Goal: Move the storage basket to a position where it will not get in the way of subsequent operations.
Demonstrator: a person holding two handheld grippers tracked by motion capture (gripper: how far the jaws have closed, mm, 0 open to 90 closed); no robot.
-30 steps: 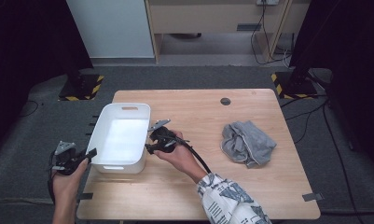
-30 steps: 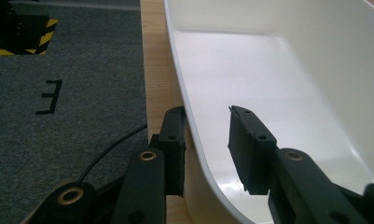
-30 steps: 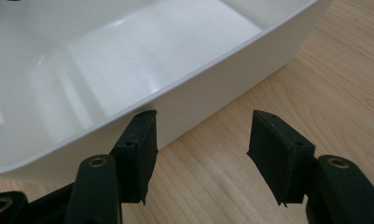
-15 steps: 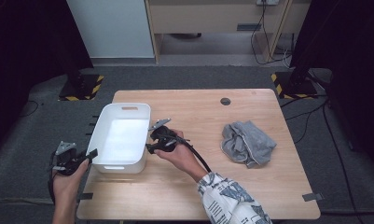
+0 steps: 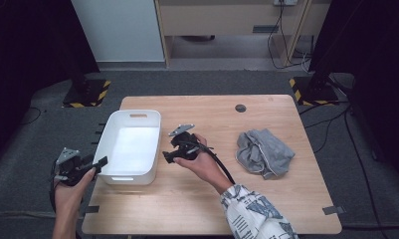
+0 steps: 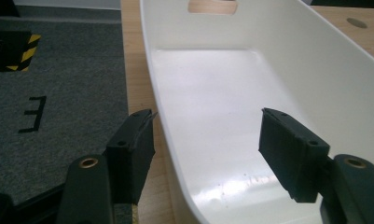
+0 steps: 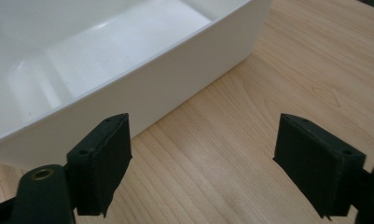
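A white plastic bin (image 5: 130, 149) stands empty on the left part of the wooden table (image 5: 212, 209). My left gripper (image 5: 101, 162) is at the bin's left wall. In the left gripper view its jaws (image 6: 205, 116) have just been opening. They are open and straddle the wall of the bin (image 6: 212, 84), one outside and one inside, without pressing on it. My right gripper (image 5: 166, 157) hovers just right of the bin. Its jaws (image 7: 203, 120) have also just been opening and stand open over bare wood beside the bin's wall (image 7: 142, 79), holding nothing.
A crumpled grey cloth (image 5: 264, 152) lies on the right half of the table. A dark round grommet (image 5: 241, 108) sits near the far edge. Grey carpet with black tape marks (image 6: 33, 114) lies left of the table.
The right gripper has drawn a little to the right, away from the bin's wall. The left hand has stayed where it was.
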